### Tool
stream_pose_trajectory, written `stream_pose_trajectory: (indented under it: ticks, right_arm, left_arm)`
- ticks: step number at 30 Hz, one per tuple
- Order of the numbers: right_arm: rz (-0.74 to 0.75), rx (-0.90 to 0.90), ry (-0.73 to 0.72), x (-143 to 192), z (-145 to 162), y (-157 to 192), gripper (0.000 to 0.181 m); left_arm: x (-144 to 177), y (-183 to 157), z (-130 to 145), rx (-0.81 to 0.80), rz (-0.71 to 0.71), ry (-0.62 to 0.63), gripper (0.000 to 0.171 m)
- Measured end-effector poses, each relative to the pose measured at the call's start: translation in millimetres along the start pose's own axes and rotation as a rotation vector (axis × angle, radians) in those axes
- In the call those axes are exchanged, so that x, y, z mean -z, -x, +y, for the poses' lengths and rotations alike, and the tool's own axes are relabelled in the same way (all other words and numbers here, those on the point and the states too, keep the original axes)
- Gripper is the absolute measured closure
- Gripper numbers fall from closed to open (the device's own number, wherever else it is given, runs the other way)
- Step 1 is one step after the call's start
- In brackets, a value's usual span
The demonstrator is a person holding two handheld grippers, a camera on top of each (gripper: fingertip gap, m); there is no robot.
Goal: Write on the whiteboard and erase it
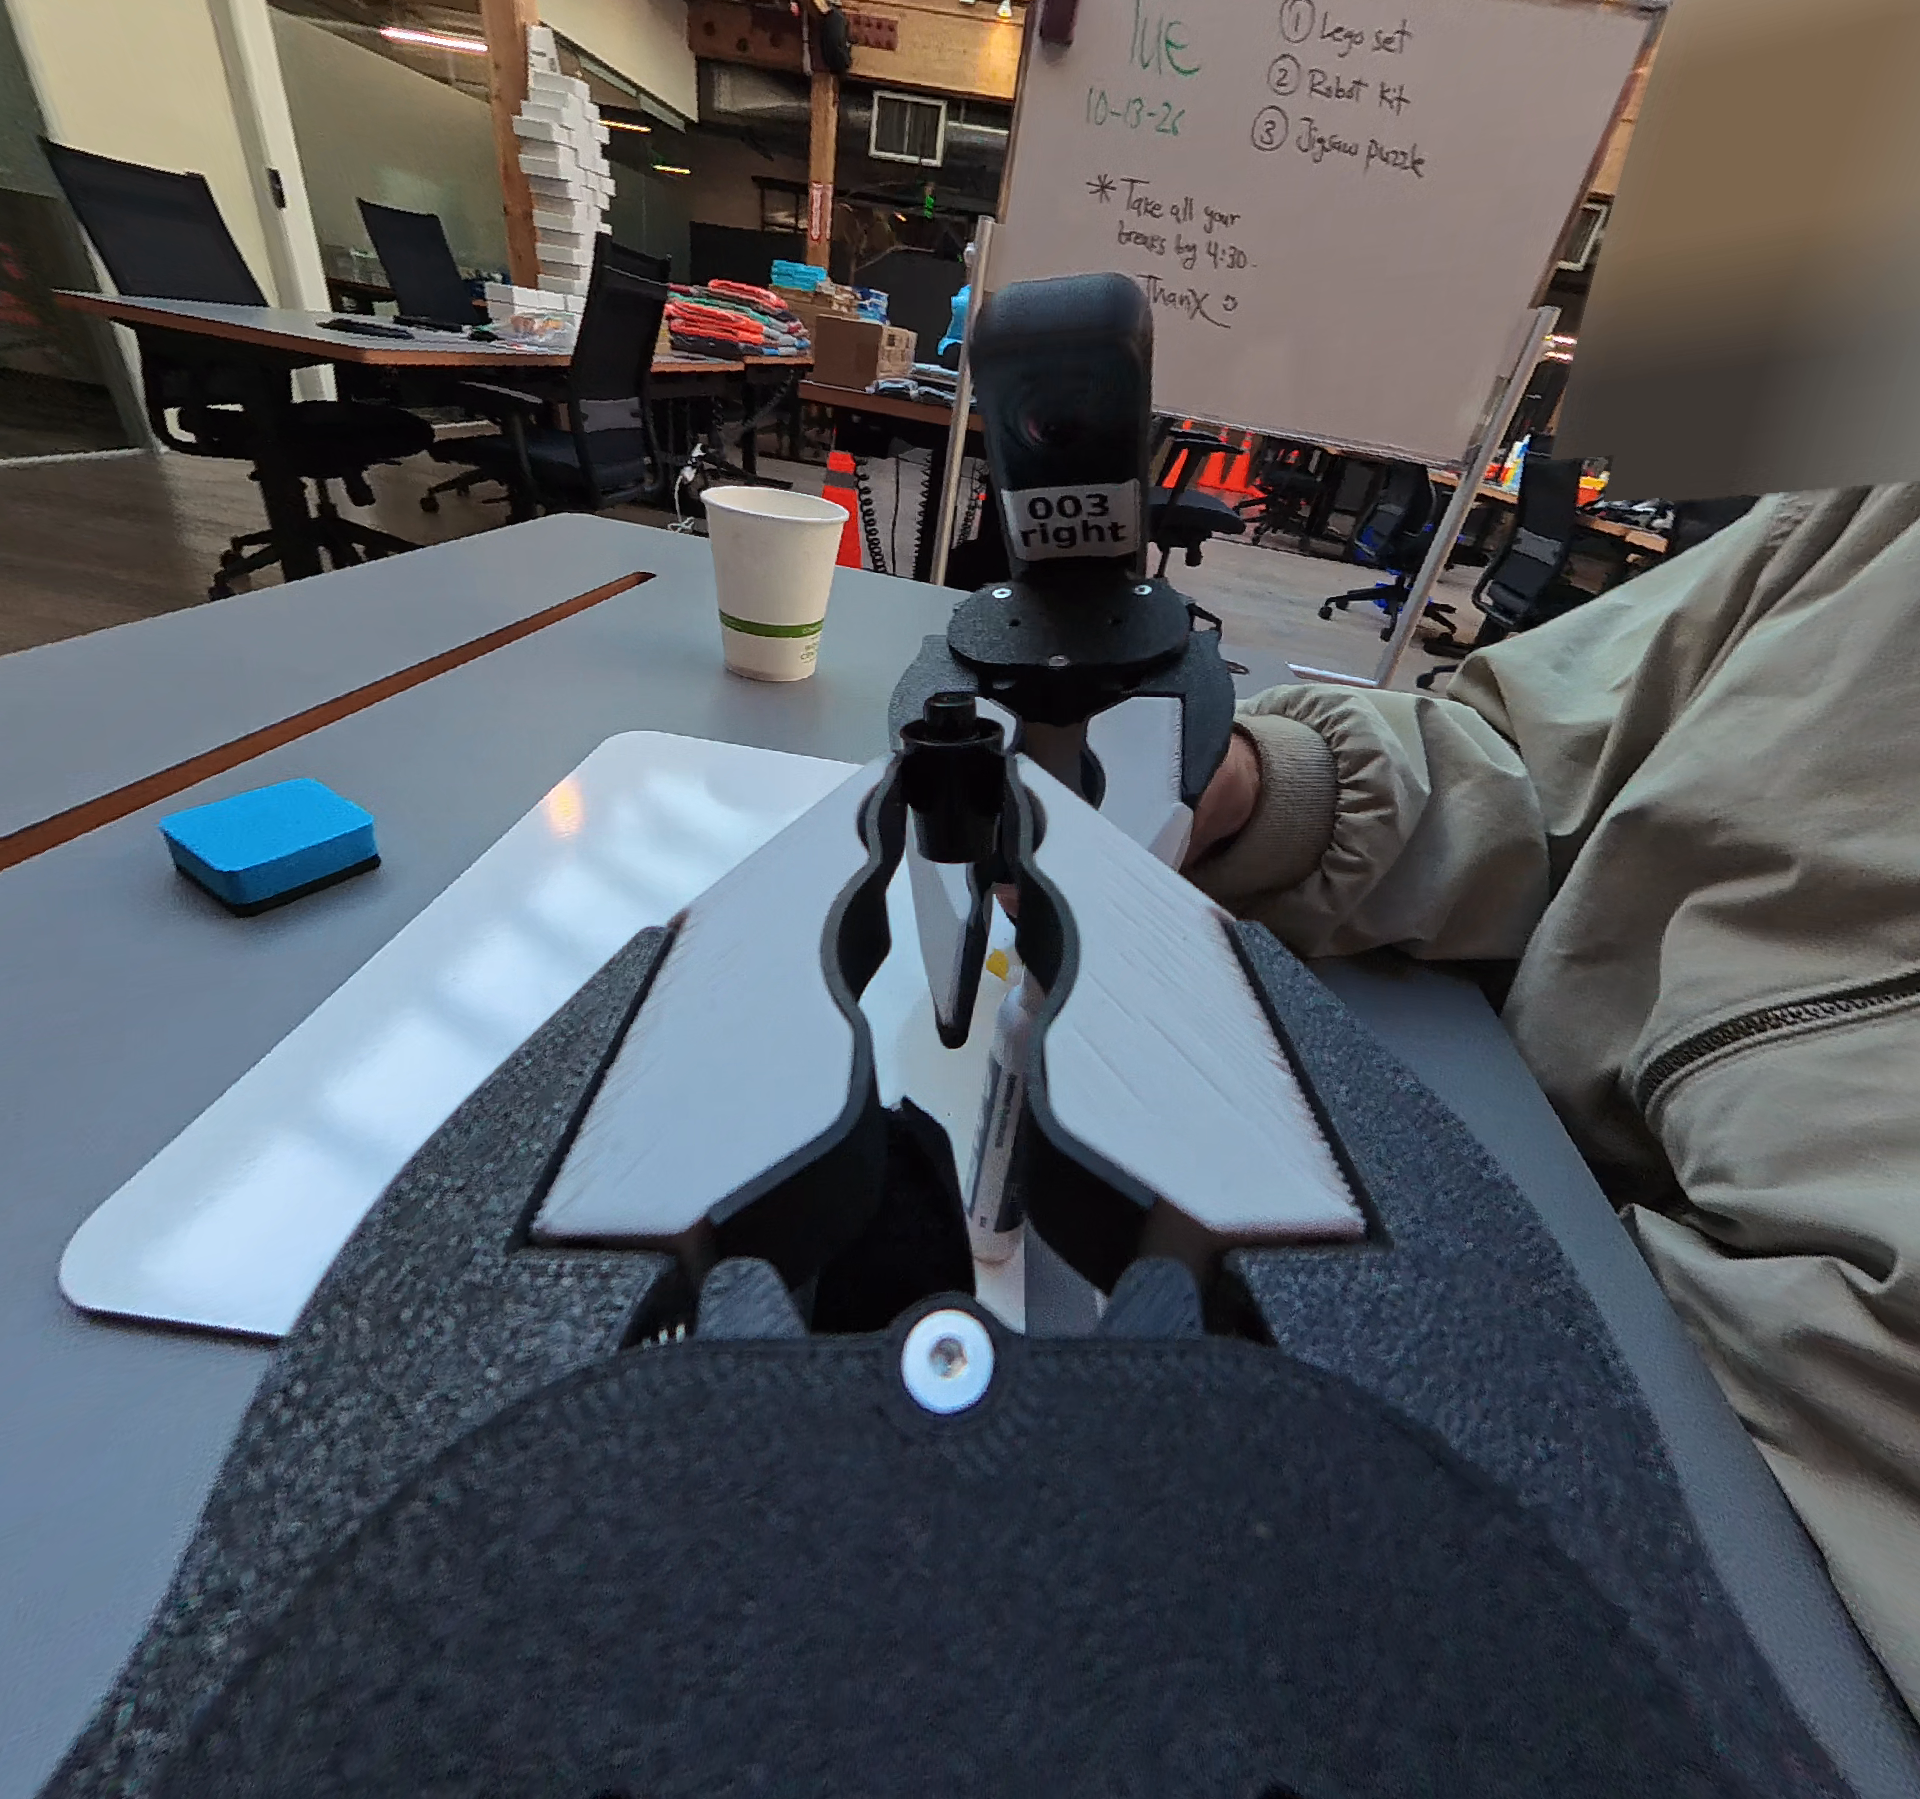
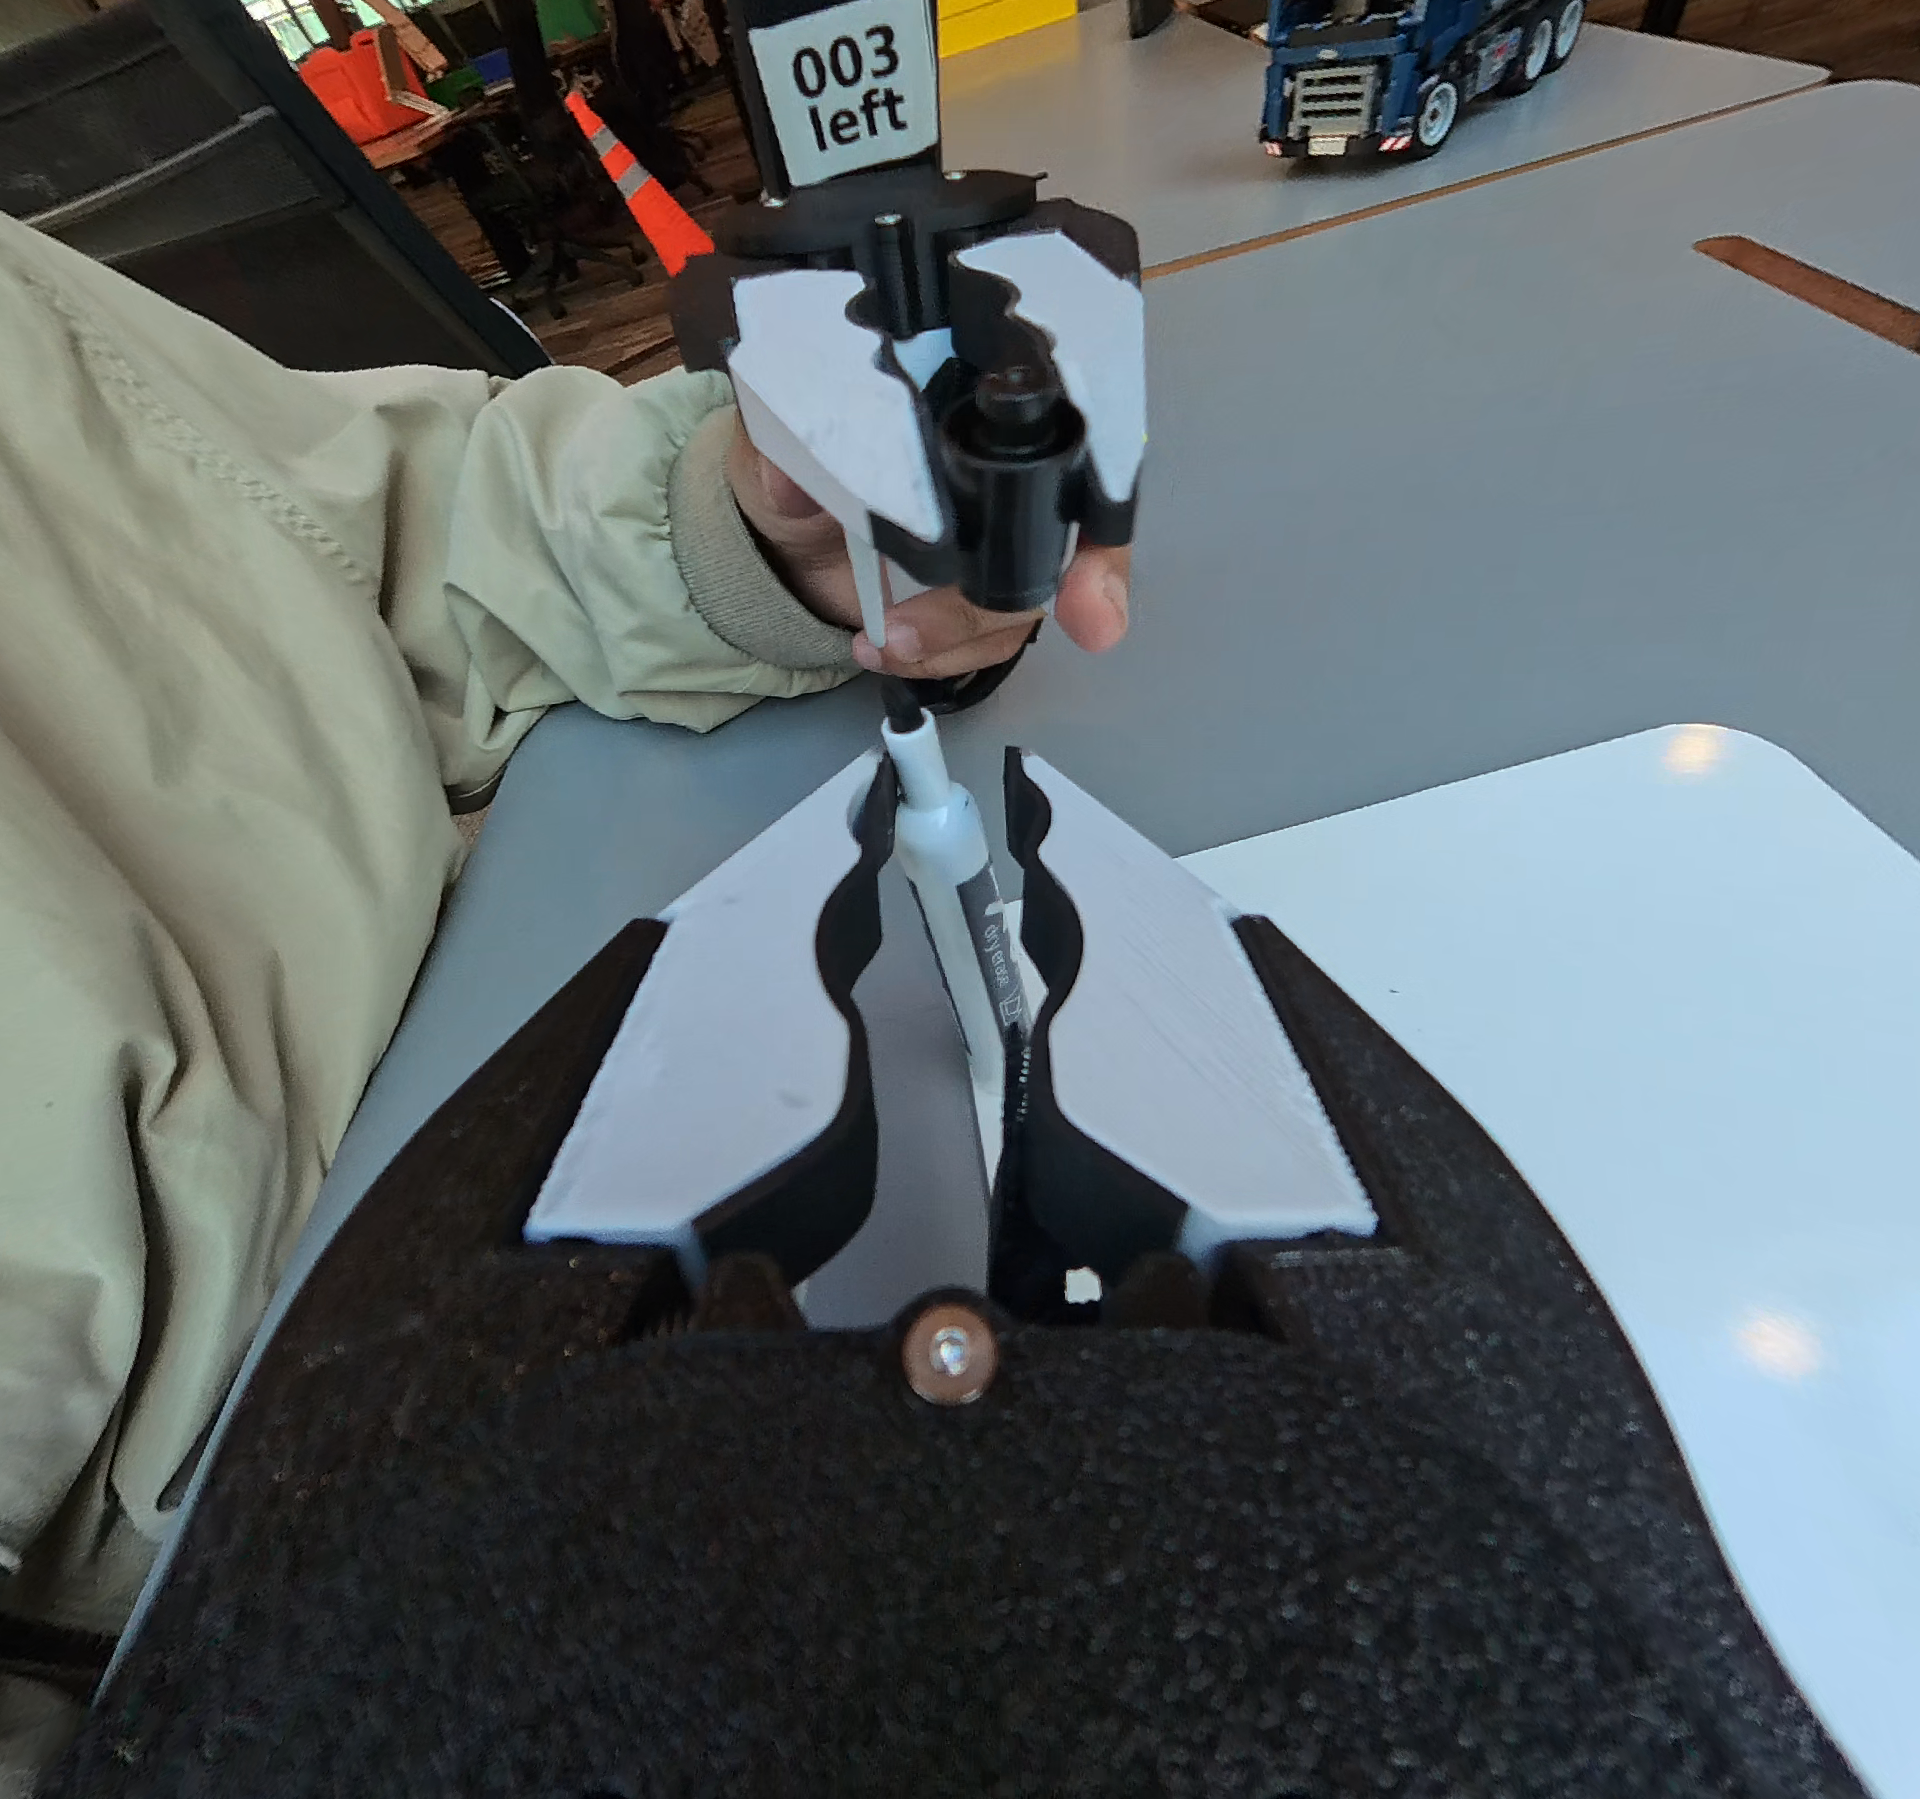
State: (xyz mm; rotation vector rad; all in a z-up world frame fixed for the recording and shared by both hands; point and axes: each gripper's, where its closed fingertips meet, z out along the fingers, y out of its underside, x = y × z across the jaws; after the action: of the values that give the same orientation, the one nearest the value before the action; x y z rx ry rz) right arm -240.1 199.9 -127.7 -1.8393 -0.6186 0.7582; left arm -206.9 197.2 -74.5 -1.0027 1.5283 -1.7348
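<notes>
My left gripper [image 1: 951, 783] is shut on a black marker cap [image 1: 951, 799], held upright at its fingertips. My right gripper [image 2: 945, 773] is shut on a white dry-erase marker [image 2: 961, 902] with its black tip [image 2: 902, 708] bare and pointing forward. The two grippers face each other above the near edge of a small whiteboard [image 1: 416, 1022]. In the right wrist view the left gripper [image 2: 1013, 492] holds the cap [image 2: 1013, 513] a short way beyond the marker tip, apart from it. In the left wrist view the marker [image 1: 997, 1126] shows below my fingers.
A blue eraser [image 1: 268, 840] lies on the grey table [image 1: 125, 710] left of the small whiteboard [image 2: 1558, 1022]. A paper cup [image 1: 774, 580] stands behind. A large written whiteboard on a stand [image 1: 1299, 191] is beyond. A person's beige sleeve [image 1: 1558, 814] is at right. A toy truck [image 2: 1423, 14] stands on a far table.
</notes>
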Motion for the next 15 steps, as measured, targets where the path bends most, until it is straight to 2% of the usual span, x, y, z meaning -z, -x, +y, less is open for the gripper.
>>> stream_pose_trajectory:
  ticks: [3,5,8,11,15]
  right_arm:
    - [-0.019,0.002,-0.001,-0.1,1.0,2.3,0.161]
    - [-0.004,0.017,-0.009,1.6,-0.5,0.5,0.167]
    - [-0.017,0.026,-0.003,1.9,0.3,3.2,0.167]
    - [-0.023,0.048,0.004,2.5,1.1,5.3,0.167]
    - [-0.031,0.048,0.004,3.3,1.9,5.9,0.166]
  left_arm:
    - [5.2,-14.9,-2.8,0.002,0.081,-0.047,0.154]
    - [7.7,-19.6,-3.7,0.018,0.117,-0.064,0.154]
    - [4.8,-23.2,3.4,0.031,0.146,-0.040,0.155]
    - [0.6,-21.7,13.7,0.020,0.136,-0.001,0.154]
    - [-0.4,-19.1,16.3,0.044,0.142,-0.010,0.154]
